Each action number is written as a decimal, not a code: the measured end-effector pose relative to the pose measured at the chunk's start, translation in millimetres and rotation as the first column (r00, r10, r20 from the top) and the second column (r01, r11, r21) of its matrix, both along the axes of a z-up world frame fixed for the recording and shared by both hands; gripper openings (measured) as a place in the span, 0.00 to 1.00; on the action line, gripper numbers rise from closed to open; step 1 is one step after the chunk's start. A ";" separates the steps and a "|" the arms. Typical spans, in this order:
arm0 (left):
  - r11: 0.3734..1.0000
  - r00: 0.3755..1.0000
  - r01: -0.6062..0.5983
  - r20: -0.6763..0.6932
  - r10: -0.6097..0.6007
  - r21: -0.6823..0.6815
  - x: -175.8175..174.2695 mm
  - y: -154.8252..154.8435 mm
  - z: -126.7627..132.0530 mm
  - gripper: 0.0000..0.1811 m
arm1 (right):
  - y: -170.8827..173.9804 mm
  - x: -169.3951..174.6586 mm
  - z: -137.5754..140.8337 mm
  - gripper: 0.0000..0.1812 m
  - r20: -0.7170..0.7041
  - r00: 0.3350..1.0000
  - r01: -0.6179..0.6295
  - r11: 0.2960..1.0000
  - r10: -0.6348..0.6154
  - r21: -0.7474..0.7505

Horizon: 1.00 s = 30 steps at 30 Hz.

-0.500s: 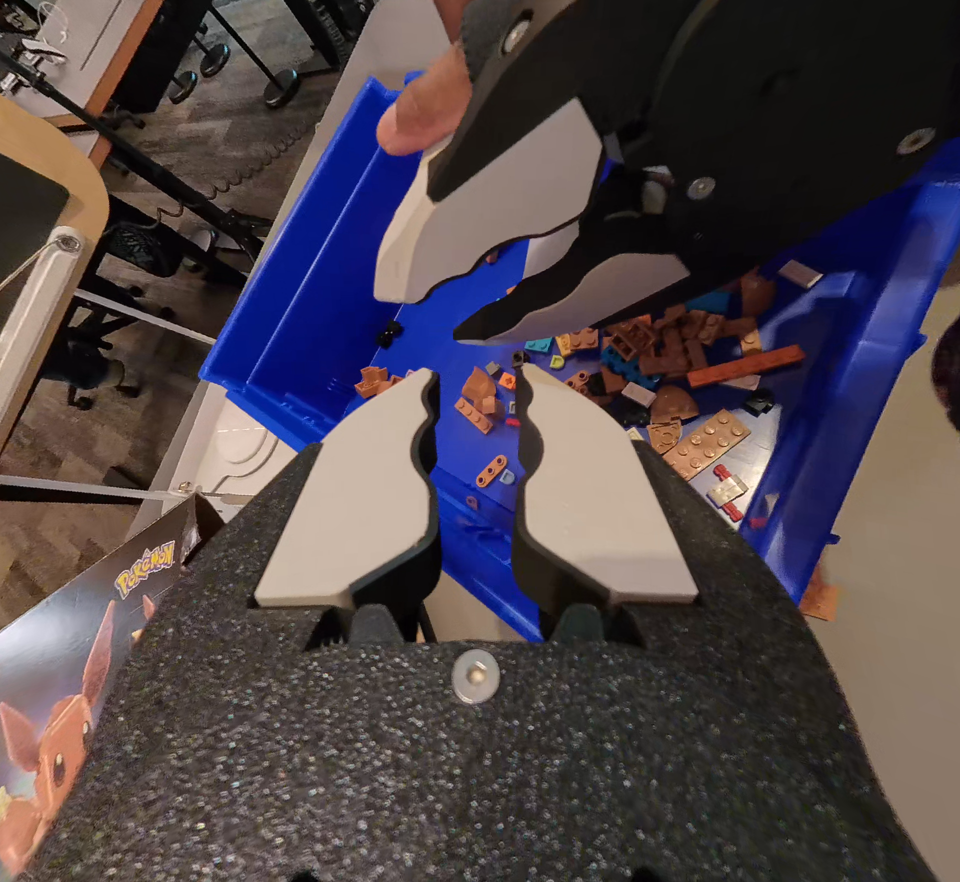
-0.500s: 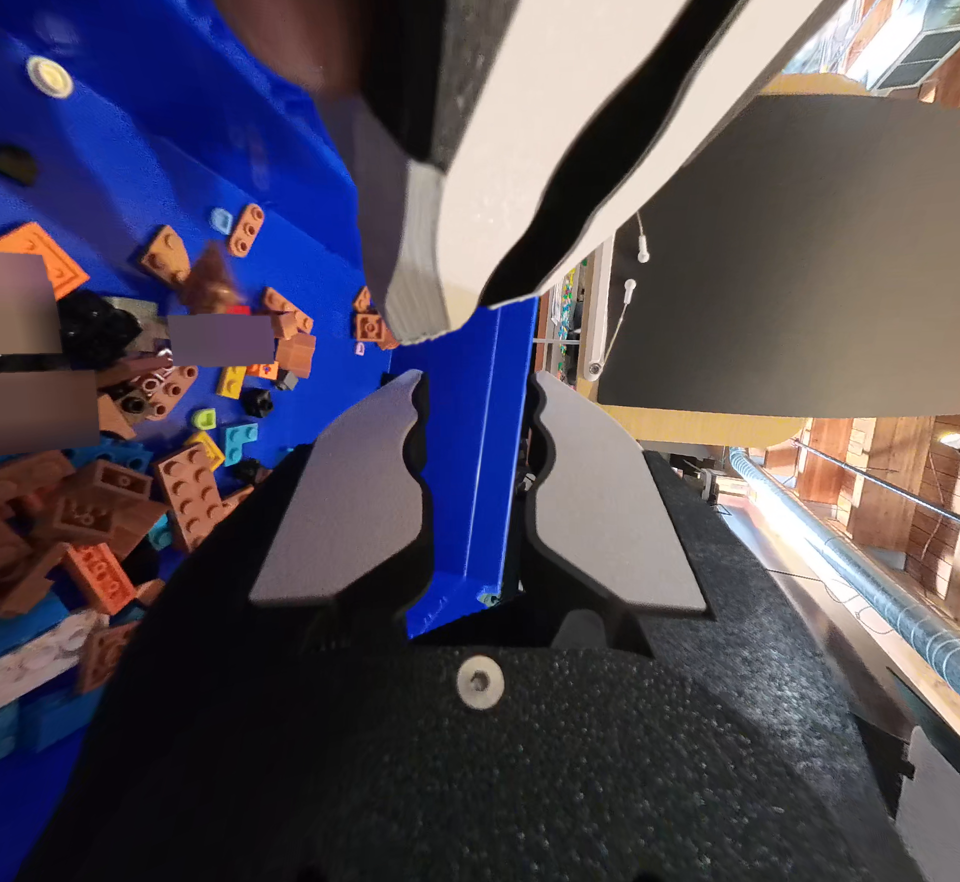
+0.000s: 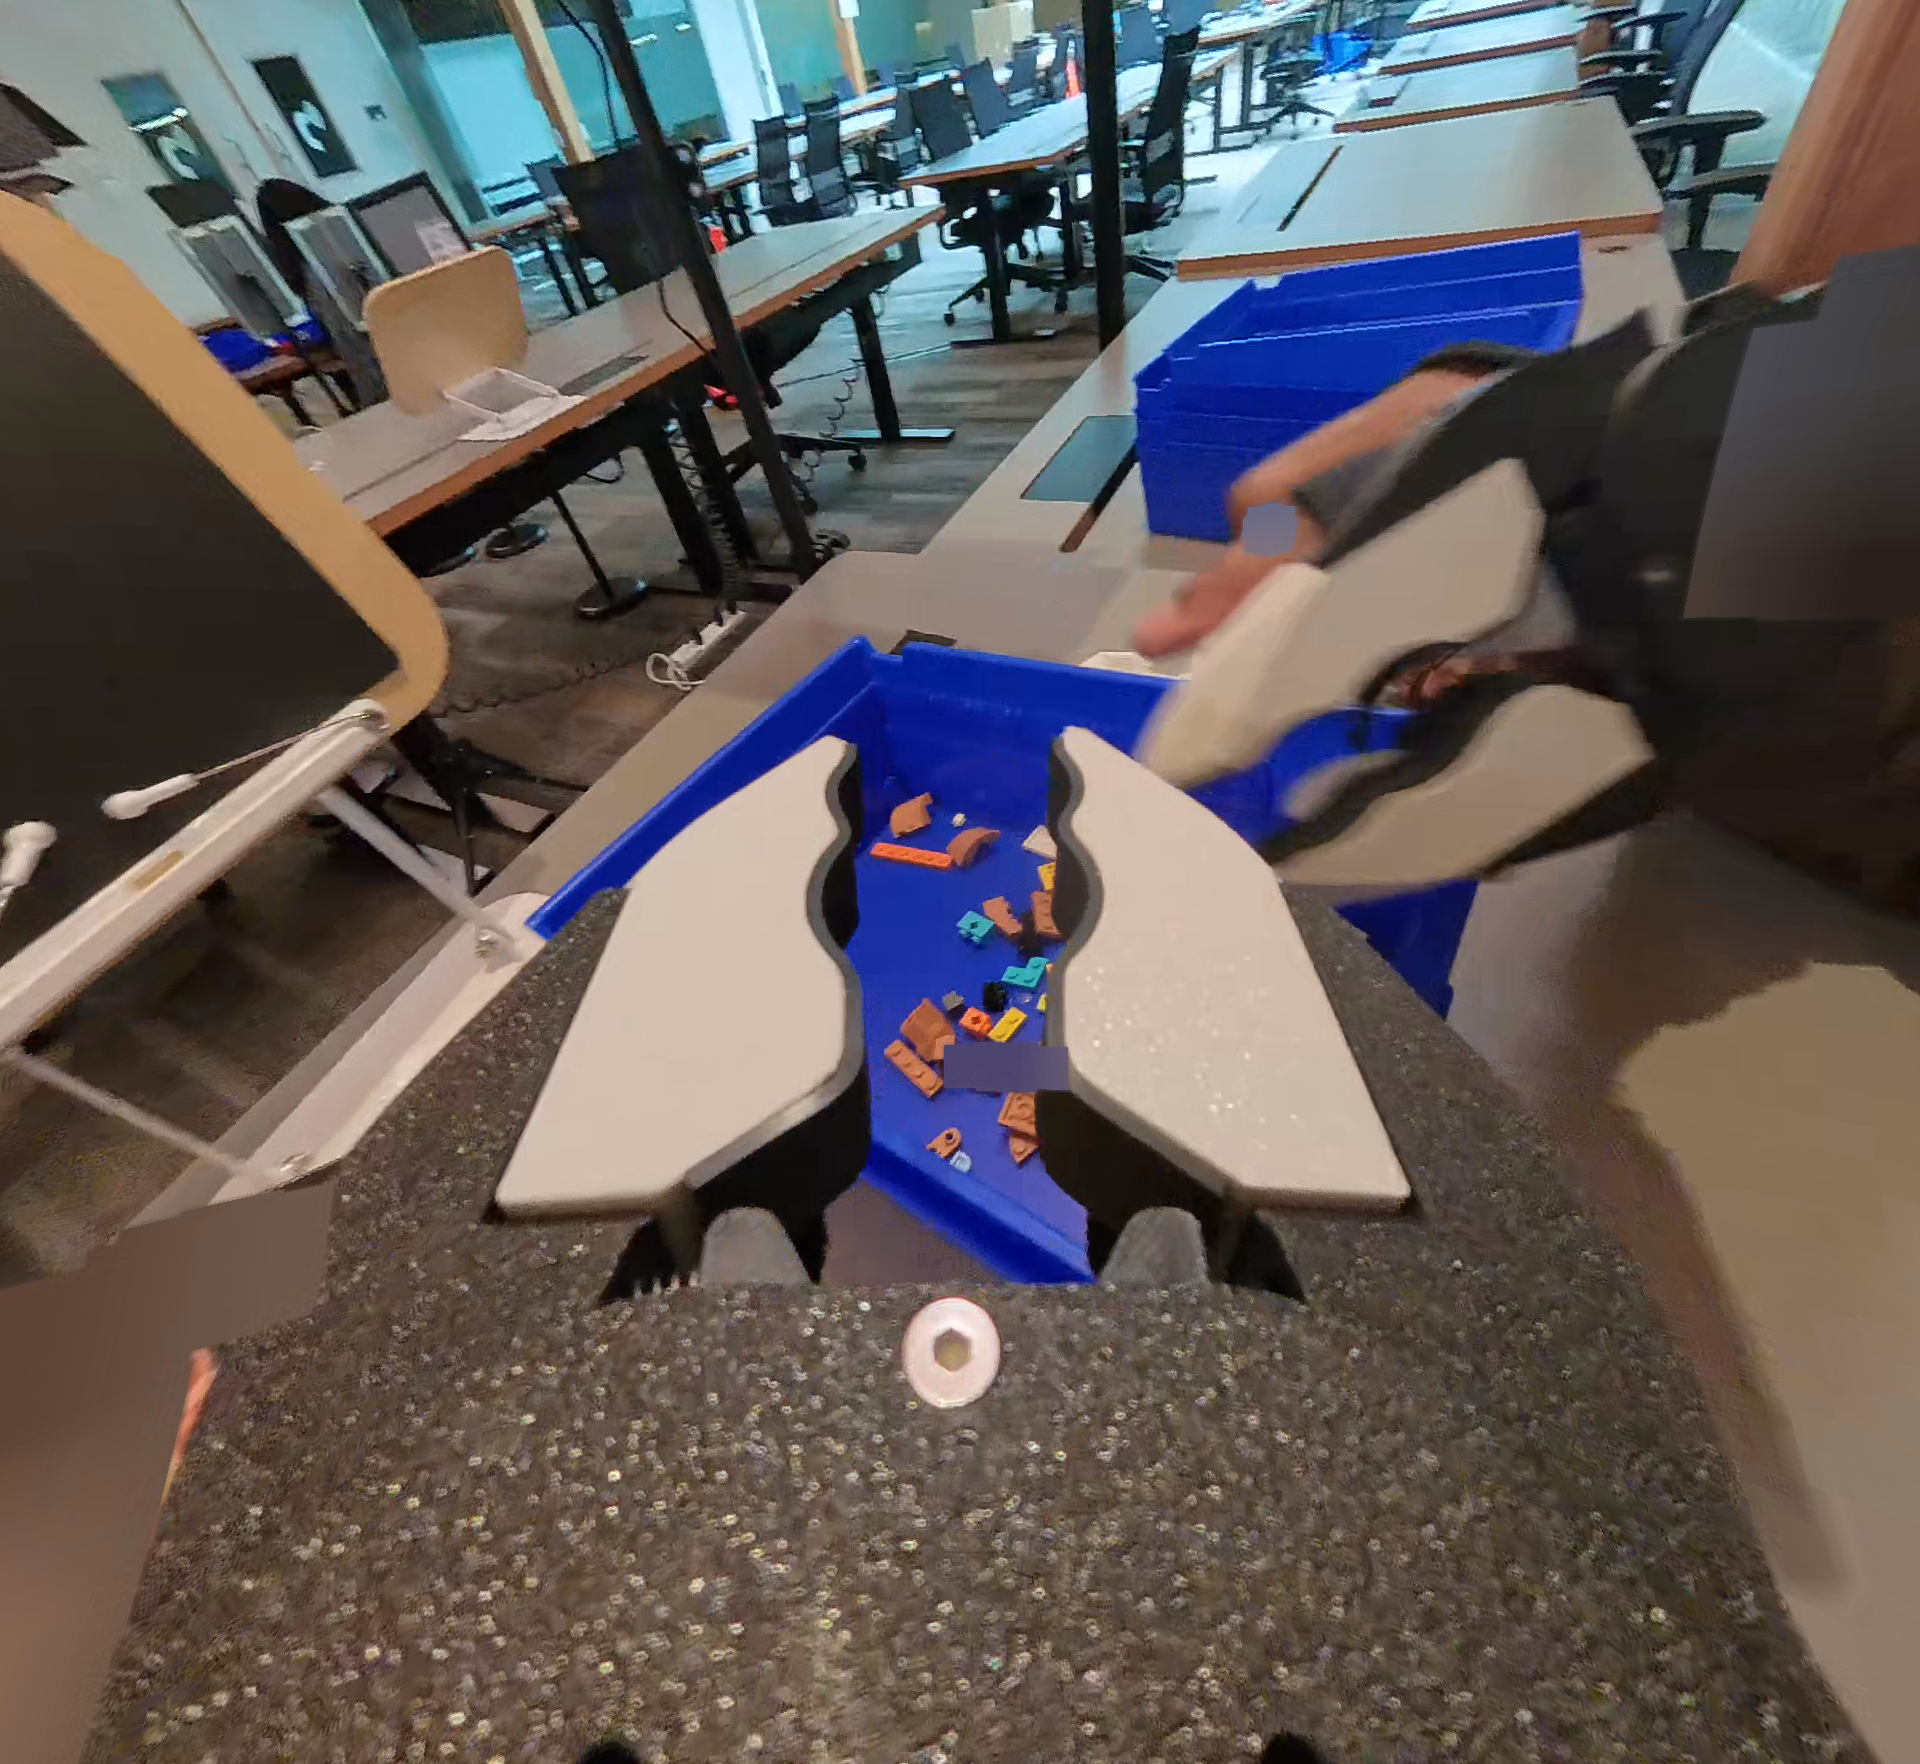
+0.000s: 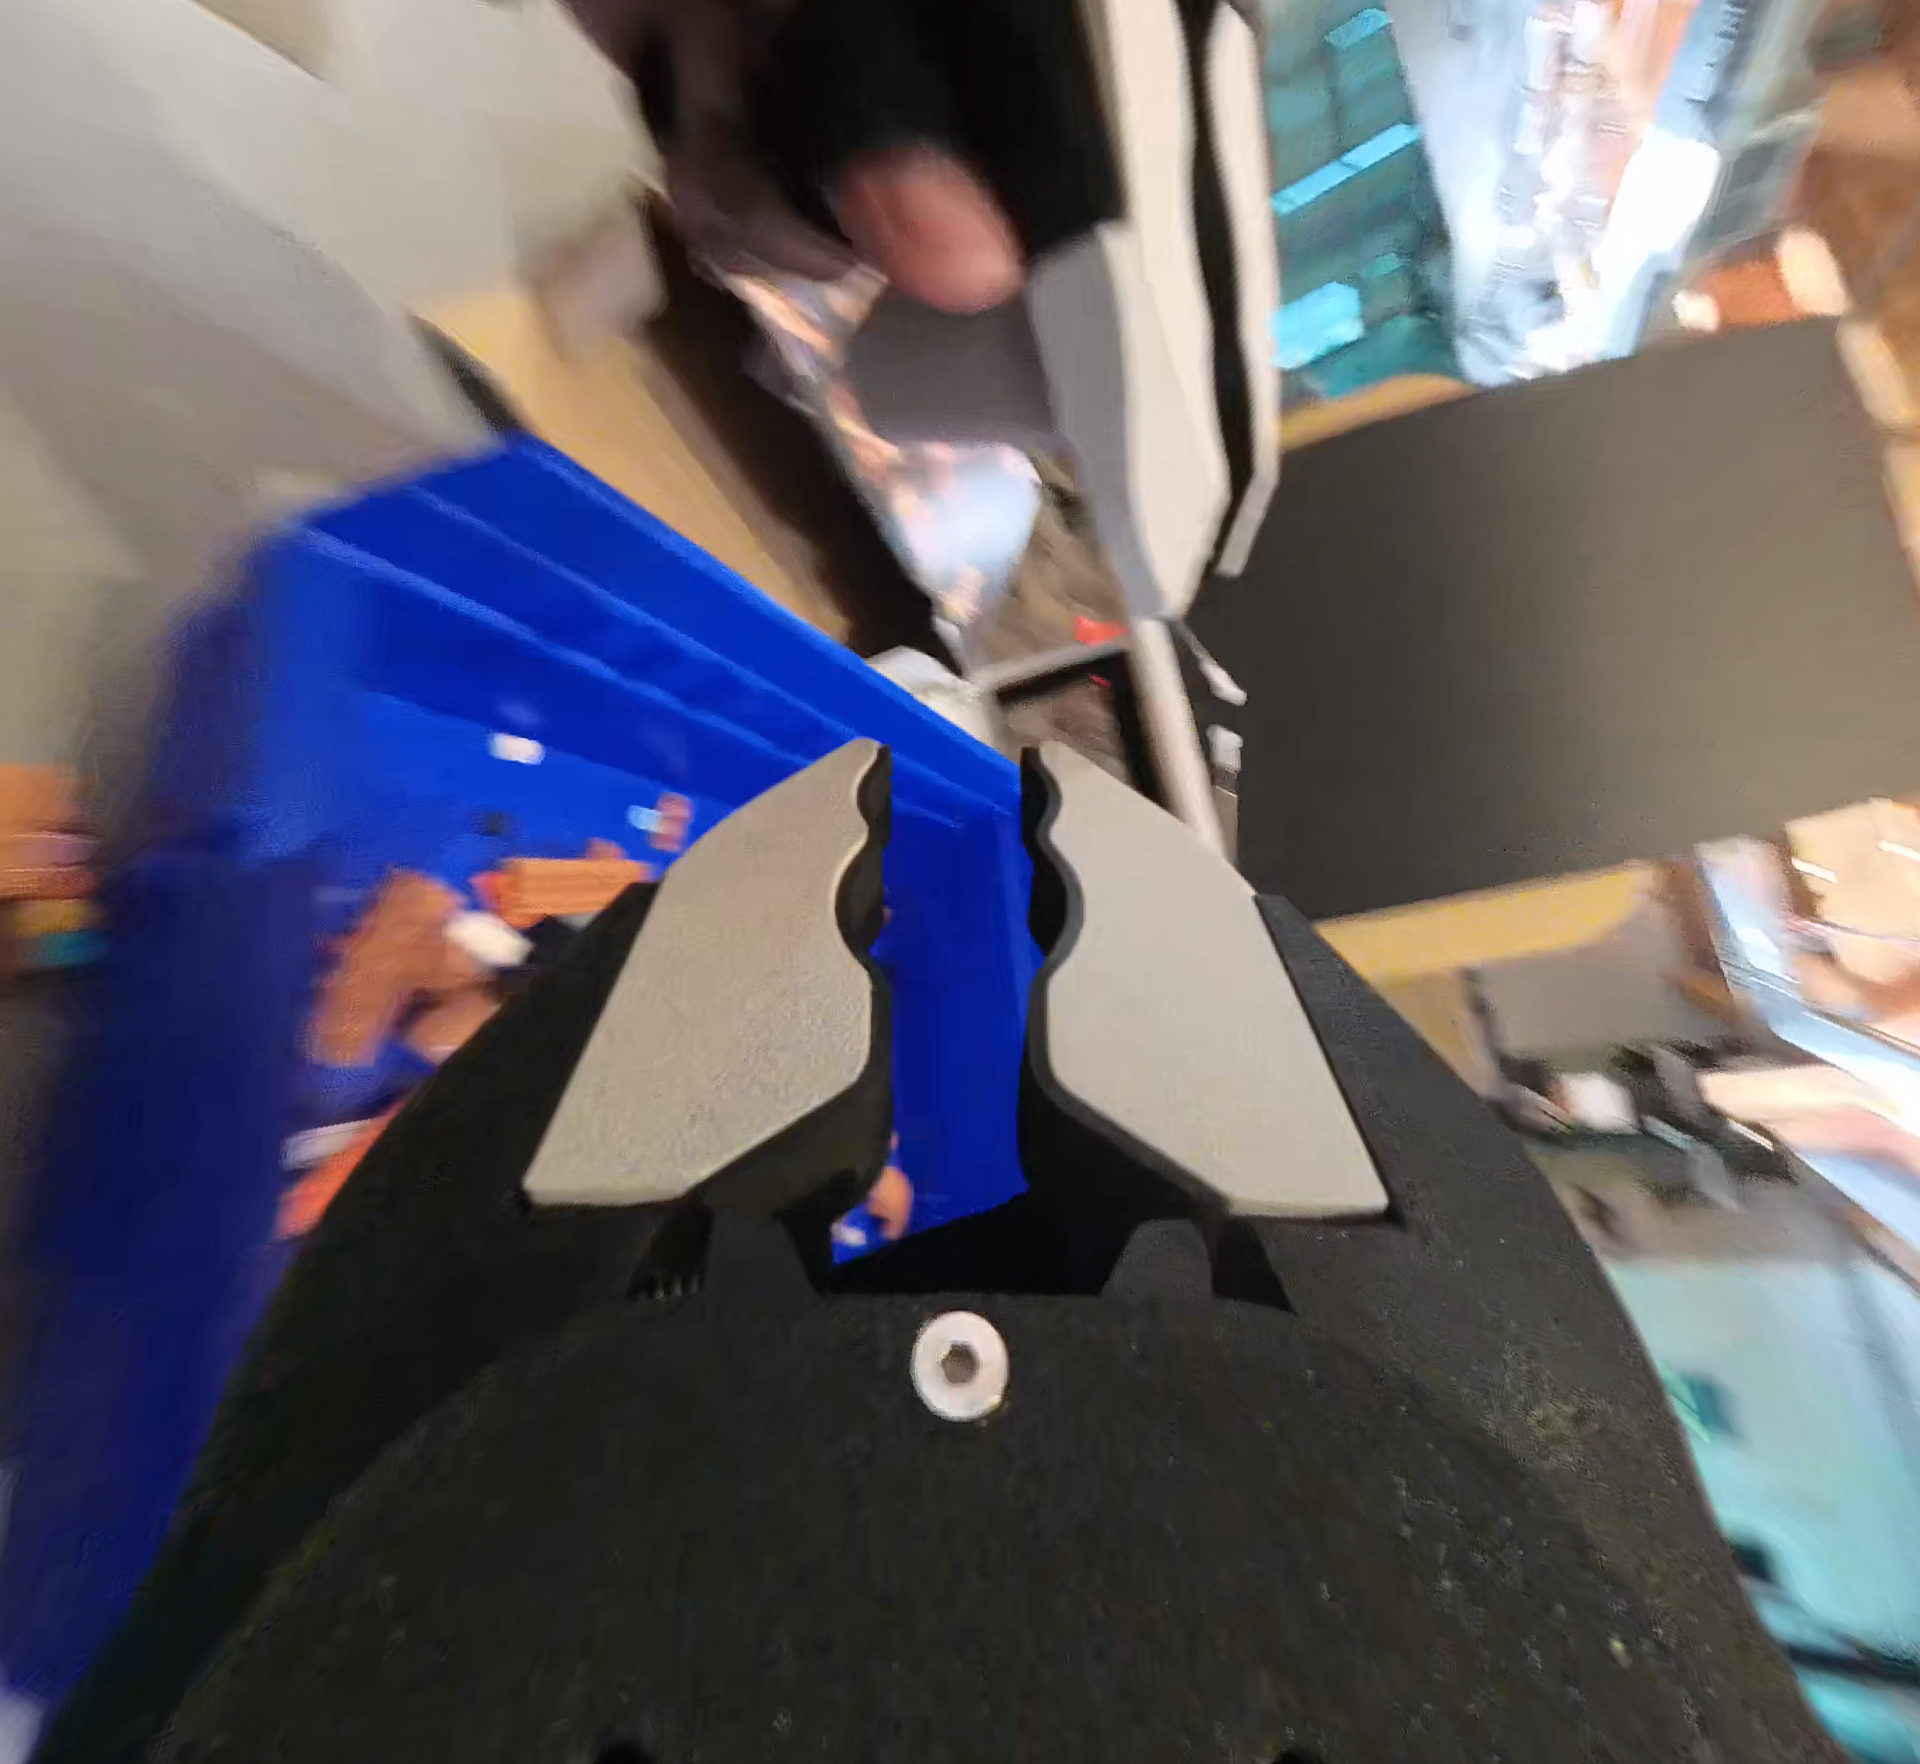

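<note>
My left gripper (image 3: 954,748) is open and empty. It hangs above the near end of a blue bin (image 3: 675,841) on a grey table. Loose toy bricks (image 3: 977,987), mostly brown and orange with some teal and yellow, lie on the bin's floor between my fingers. My right gripper (image 3: 1226,805), held by a hand, hovers over the bin's right side with its jaws apart. In the blurred right wrist view my right gripper (image 4: 956,753) is open and empty beside the blue bin (image 4: 520,623) and bricks (image 4: 416,945). The left gripper (image 4: 1195,587) shows above it.
A stack of blue bins (image 3: 1351,364) stands farther back on the same table. A black panel with a wooden edge (image 3: 156,571) is close on the left. A black pole (image 3: 665,260), desks and office chairs fill the room behind.
Both grippers have risen and tilted up from the bin. The right gripper has swung from over the left gripper to its right side. Both stay open.
</note>
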<state>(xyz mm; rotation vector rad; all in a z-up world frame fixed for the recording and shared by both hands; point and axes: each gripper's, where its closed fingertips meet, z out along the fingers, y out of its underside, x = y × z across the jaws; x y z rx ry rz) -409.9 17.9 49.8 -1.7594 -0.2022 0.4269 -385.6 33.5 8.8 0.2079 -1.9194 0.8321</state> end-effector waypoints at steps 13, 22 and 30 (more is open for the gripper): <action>0.995 1.000 0.028 0.001 -0.028 -0.099 20.3 2.1 -25.0 0.18 | 6.6 112.3 -148.2 0.00 0.541 0.841 -0.256 0.864 -0.021 0.433; 0.986 0.993 0.121 0.001 -0.122 -0.113 37.1 8.3 -32.1 0.18 | 0.7 68.8 -152.9 0.07 0.320 0.946 -0.113 0.883 -0.044 0.455; 0.700 0.788 0.615 0.239 -0.568 -0.363 144.6 -13.1 -112.3 0.11 | -14.3 97.5 -167.2 0.06 0.416 0.906 -0.176 0.964 0.079 0.201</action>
